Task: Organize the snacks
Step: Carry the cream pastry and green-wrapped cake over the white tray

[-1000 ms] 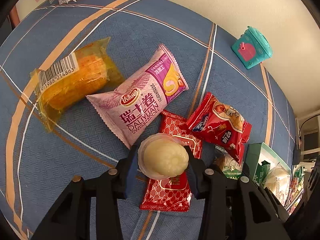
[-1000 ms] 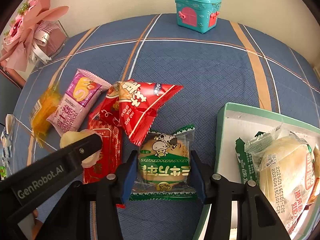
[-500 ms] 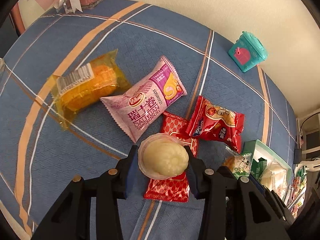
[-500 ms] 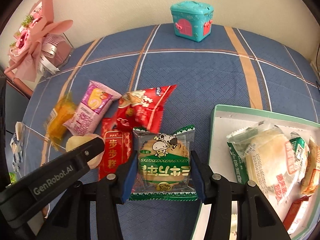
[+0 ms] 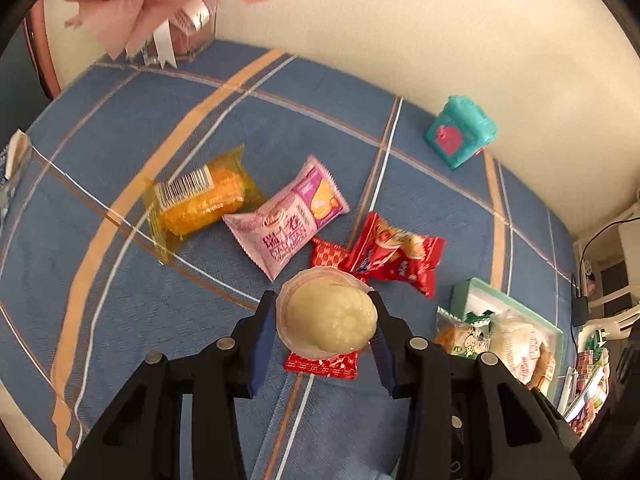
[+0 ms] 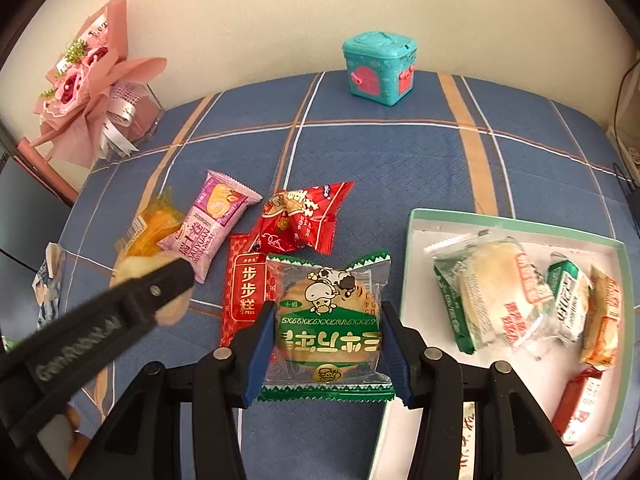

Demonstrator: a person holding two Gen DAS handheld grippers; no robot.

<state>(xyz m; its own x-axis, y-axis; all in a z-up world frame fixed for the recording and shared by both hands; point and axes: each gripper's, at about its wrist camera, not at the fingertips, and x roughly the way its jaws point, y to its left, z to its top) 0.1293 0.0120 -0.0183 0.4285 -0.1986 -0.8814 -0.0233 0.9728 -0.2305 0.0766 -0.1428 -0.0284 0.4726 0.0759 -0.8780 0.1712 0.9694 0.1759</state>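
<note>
The left tongs [image 5: 326, 330] are closed on a pale round bun [image 5: 332, 322], held above the blue plaid surface [image 5: 100, 280]. The right tongs [image 6: 328, 346] grip a green-wrapped cake [image 6: 326, 328], just left of the white box [image 6: 416, 280] already holding snacks. A pink packet [image 6: 208, 228] and red packet [image 6: 300, 218] lie behind.

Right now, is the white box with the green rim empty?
No, the box already holds several wrapped snacks, among them a pale bun in a clear wrapper.

Both my claws clamped, tilted steeply down.
My left gripper [image 5: 326, 326] and right gripper [image 6: 328, 342] sit side by side, jaws narrowed around a load.
</note>
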